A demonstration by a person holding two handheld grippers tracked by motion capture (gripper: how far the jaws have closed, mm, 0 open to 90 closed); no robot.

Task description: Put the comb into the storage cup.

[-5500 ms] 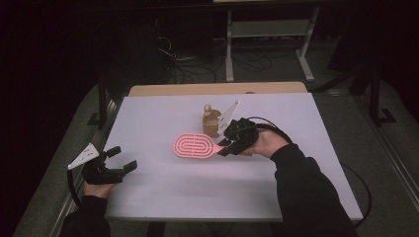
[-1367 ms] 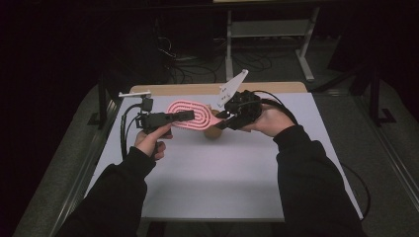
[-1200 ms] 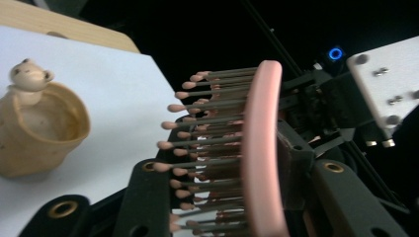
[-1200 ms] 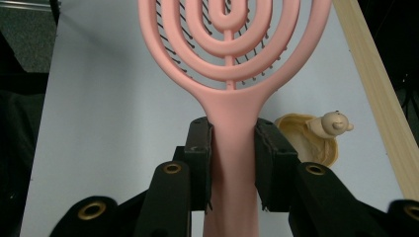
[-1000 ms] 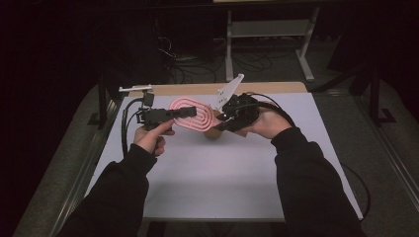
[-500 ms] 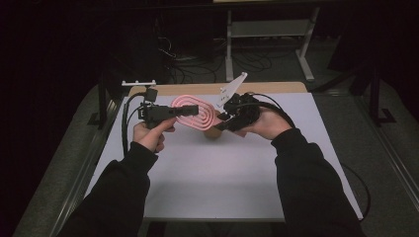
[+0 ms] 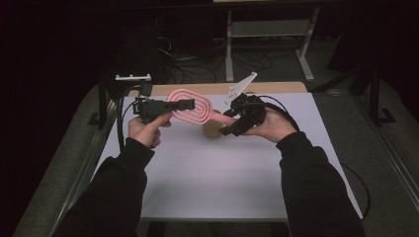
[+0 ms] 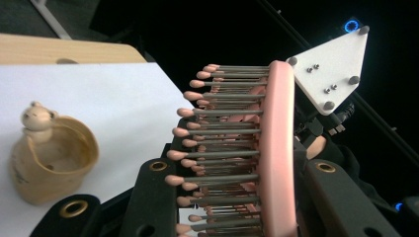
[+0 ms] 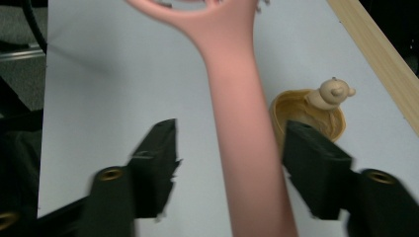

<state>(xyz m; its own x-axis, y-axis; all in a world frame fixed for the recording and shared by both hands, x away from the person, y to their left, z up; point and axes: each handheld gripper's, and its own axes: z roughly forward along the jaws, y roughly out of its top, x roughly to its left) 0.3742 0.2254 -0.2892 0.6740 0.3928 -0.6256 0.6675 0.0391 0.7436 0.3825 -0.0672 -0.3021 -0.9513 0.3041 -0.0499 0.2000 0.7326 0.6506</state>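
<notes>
Pink hairbrush held above the tabletop.
Left gripper jaws clamp its bristled head; right gripper jaws have just been opening, the handle between them untouched (wooden cup beyond).

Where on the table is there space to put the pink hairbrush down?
The near half of the white table, between the two sleeves, is bare. The right side past the right tongs is free too. It is crowded at the far middle, where the little wooden cup stands under the pink hairbrush that the left tongs clamp.
</notes>
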